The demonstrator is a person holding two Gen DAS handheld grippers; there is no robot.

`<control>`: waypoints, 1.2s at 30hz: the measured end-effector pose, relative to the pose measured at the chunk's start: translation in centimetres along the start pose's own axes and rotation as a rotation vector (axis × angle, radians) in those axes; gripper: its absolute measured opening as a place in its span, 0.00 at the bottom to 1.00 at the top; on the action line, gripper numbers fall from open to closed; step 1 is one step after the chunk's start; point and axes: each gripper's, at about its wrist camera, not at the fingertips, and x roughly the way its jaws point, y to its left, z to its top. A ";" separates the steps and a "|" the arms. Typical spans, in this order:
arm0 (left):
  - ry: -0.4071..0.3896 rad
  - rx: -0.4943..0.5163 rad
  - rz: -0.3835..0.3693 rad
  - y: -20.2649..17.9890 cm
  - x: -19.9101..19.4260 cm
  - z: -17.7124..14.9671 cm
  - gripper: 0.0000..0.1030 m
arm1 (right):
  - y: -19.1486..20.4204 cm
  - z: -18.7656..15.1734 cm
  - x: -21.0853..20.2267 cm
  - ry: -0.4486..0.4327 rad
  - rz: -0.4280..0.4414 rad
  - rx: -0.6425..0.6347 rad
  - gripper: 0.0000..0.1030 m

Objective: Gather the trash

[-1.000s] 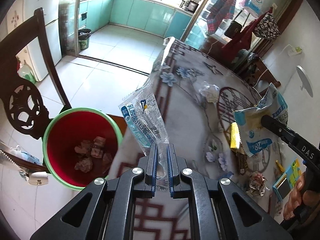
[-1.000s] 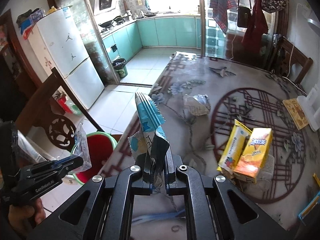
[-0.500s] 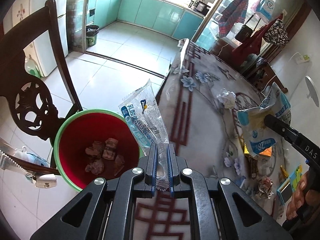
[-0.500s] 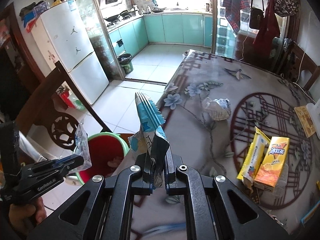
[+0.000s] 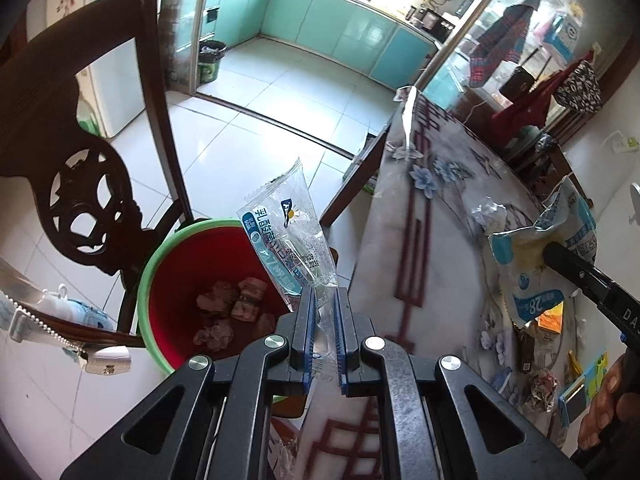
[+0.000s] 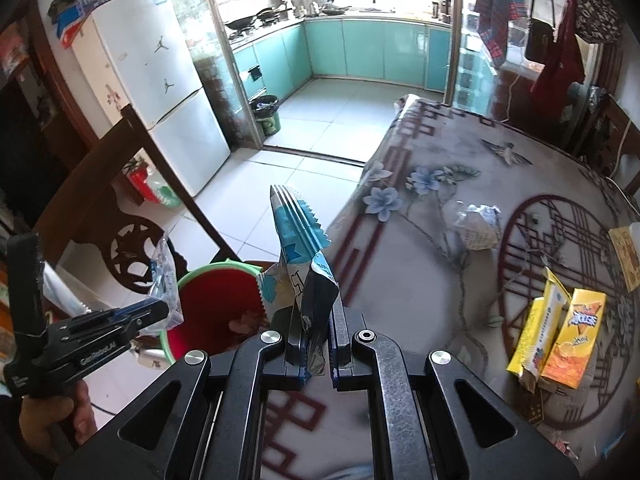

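Holding trash in both: my left tongs (image 5: 322, 312) pinch a clear printed plastic wrapper (image 5: 288, 248), my right tongs (image 6: 318, 334) a blue-and-white snack bag (image 6: 298, 248). Ahead-left of each sits the red green-rimmed bucket (image 5: 160, 260), already holding crumpled scraps. Yellow cartons (image 6: 560, 340) and a crumpled wrapper (image 6: 480, 224) remain on the table (image 6: 420, 280), right of my tongs.

My table (image 6: 420, 280), floral cloth: crumpled wrapper (image 6: 480, 226) mid-table; two yellow-orange cartons (image 6: 560, 340) nearer me than wrapper, touching each other. Red bin (image 5: 208, 280) on floor tiles (image 5: 280, 100), beside table edge.
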 end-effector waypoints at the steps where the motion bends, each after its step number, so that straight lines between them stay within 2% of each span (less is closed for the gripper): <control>1: 0.002 -0.009 0.003 0.5 0.0 0.0 0.07 | 0.3 0.1 0.2 0.003 0.003 -0.005 0.07; 12: 0.014 -0.050 0.046 4.4 0.2 0.5 0.07 | 4.3 0.6 2.9 0.047 0.061 -0.052 0.07; 19: 0.048 -0.064 0.071 6.1 1.3 0.2 0.07 | 6.6 0.5 4.3 0.081 0.092 -0.086 0.07; 36: 0.093 -0.052 0.084 7.0 3.0 0.2 0.07 | 8.4 0.1 6.3 0.146 0.117 -0.112 0.07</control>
